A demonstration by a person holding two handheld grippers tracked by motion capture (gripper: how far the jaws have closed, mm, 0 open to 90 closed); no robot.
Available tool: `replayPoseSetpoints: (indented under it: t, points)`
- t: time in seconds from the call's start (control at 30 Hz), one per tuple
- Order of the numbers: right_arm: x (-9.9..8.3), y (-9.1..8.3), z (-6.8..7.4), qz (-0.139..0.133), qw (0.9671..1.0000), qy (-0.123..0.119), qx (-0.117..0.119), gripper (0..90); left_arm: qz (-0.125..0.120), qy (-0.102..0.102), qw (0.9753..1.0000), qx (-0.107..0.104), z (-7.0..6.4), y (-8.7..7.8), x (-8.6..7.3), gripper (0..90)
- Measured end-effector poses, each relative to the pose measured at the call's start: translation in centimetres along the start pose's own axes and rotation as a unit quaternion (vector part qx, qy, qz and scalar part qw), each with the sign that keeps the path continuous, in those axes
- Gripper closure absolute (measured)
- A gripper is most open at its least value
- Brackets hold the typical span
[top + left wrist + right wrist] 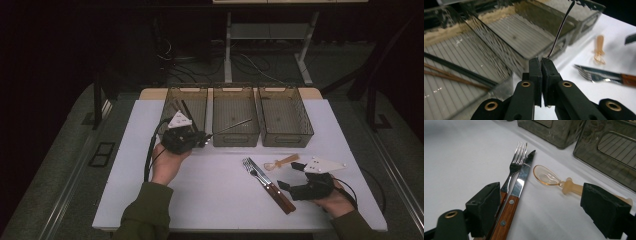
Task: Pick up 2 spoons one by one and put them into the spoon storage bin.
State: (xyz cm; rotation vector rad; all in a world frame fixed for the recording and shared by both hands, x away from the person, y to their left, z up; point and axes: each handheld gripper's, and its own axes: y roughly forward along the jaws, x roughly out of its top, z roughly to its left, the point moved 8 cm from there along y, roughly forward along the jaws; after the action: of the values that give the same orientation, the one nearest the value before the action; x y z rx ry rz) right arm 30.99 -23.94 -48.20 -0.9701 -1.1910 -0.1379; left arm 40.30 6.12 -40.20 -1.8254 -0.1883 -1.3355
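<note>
Left hand [165, 165]: forearm extended forward, palm under the tool.
Left gripper [204, 138]: raised, pointing right; jaws pressed together, with a thin rod clamped at the tips.
Right hand [334, 201]: low, near the table's near edge.
Right gripper [291, 176]: pointing left, jaws spread wide, nothing between them.
</note>
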Motion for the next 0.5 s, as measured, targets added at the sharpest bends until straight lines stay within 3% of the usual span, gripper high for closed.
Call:
replayPoseSetpoints:
  t: [0.5]
  points:
    - [0.0, 0.0, 0.0, -0.002, 1.0000, 0.001, 0.001, 16.6, 0.024, -0.013, 0.9981, 0.055, 1.9, 4.7, 3.0, 86.8]
